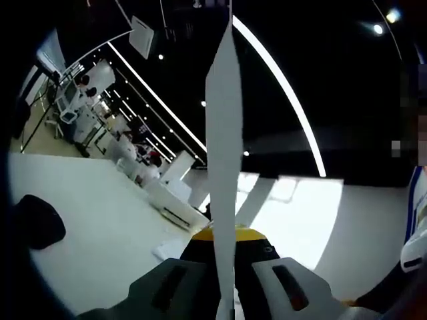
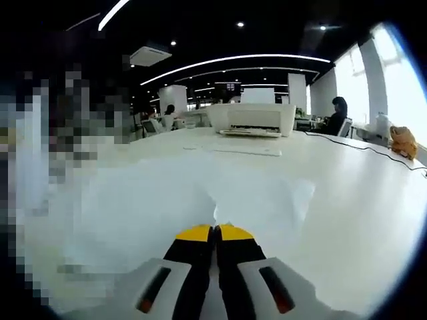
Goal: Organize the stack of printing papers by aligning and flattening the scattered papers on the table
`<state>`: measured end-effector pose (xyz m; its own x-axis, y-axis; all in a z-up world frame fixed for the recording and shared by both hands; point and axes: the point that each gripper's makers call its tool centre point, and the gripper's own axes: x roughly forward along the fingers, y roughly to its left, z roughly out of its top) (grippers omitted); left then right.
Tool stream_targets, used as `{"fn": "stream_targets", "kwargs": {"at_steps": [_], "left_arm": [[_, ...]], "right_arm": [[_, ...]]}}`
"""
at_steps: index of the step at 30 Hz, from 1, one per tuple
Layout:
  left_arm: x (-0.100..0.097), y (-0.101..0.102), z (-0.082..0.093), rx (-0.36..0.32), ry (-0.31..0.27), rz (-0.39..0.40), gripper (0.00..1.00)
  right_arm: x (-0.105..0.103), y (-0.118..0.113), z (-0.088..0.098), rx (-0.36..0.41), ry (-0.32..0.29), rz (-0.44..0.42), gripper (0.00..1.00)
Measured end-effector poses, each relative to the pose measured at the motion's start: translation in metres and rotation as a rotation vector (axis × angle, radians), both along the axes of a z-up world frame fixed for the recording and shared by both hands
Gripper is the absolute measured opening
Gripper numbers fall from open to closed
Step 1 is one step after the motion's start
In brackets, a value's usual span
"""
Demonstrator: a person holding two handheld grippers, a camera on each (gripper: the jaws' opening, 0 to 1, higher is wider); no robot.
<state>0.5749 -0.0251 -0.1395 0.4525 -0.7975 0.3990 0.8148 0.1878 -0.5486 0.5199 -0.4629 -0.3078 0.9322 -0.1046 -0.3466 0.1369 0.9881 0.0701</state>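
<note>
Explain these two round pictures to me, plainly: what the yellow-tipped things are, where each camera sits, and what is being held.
A person holds a two-jaw gripper in each hand, each carrying a fisheye camera looking along its jaws. In the left gripper view, the left gripper is shut on a stack of papers, seen edge-on and lifted up. In the right gripper view, the right gripper is shut on white paper over the white table. A printer stands further back, with one loose sheet before it.
</note>
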Motion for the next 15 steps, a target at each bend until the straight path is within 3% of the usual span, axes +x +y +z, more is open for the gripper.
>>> {"fn": "stream_targets", "kwargs": {"at_steps": [15], "left_arm": [[0.0025, 0.0011, -0.0027, -0.01, 0.013, 0.004, 0.06]], "right_arm": [[-0.0039, 0.0042, 0.0097, 0.126, -0.058, -0.006, 0.0]]}}
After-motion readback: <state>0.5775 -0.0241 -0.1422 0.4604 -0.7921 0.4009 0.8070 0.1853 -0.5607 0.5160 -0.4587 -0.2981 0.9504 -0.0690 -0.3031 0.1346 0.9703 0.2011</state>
